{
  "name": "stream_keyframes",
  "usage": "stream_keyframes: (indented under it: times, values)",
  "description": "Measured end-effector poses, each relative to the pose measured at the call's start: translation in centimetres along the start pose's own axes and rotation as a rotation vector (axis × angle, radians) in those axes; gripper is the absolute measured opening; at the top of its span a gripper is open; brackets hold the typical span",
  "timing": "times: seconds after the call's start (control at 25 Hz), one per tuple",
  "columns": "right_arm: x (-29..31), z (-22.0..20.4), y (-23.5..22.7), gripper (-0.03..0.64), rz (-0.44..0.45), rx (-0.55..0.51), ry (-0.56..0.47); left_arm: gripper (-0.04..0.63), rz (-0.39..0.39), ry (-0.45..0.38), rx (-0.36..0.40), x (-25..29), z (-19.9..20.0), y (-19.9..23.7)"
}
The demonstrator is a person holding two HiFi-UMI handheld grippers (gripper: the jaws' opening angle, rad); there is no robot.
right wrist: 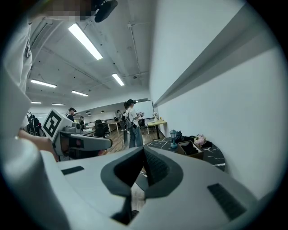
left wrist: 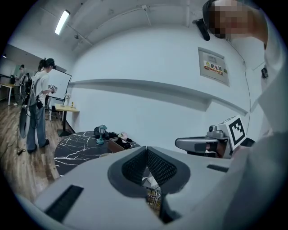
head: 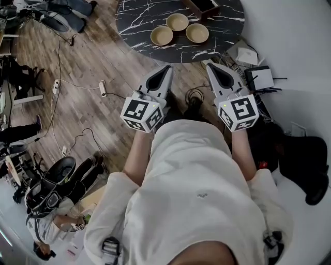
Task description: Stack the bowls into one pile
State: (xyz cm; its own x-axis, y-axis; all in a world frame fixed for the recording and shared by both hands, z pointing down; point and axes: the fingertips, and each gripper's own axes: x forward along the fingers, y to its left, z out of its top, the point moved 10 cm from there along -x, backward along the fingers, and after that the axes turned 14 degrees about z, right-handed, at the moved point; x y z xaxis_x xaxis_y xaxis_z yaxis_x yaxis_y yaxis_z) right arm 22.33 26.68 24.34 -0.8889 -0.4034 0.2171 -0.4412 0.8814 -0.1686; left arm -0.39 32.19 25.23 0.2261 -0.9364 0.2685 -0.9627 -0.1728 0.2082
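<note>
Three tan bowls stand apart on the round black marble table (head: 139, 20): one on the left (head: 161, 35), one at the back (head: 177, 21), one on the right (head: 197, 32). My left gripper (head: 167, 68) and right gripper (head: 209, 65) are held side by side in front of my body, above the wooden floor and short of the table's near edge. Both are shut with nothing between the jaws. In the left gripper view the left gripper (left wrist: 146, 151) has its pads together; the right gripper (right wrist: 143, 152) looks the same in its own view. No bowl shows in either gripper view.
A brown wooden box (head: 204, 6) sits at the table's back, with a small lantern (left wrist: 103, 130) beside it. Cables and a power strip (head: 103, 88) lie on the floor at left. White devices (head: 261, 77) and wires sit by the right wall. A person (left wrist: 36, 108) stands beyond the table.
</note>
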Motion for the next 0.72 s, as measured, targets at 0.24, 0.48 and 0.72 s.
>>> stream_keyframes:
  times: [0.24,0.48,0.72]
  values:
    - [1.8,-0.2,0.4,0.003,0.011,-0.001,0.028,0.006,0.002,0.047,0.016,0.3,-0.6,1.1]
    - [4.4,-0.3,0.1,0.003,0.007,0.001,0.057,0.006,-0.010,0.065,0.026,1.4,-0.4,2.9]
    - [7.7,0.6,-0.4,0.005,-0.018,0.001,0.081,0.006,-0.035,0.071,0.041,3.2,0.9,6.1]
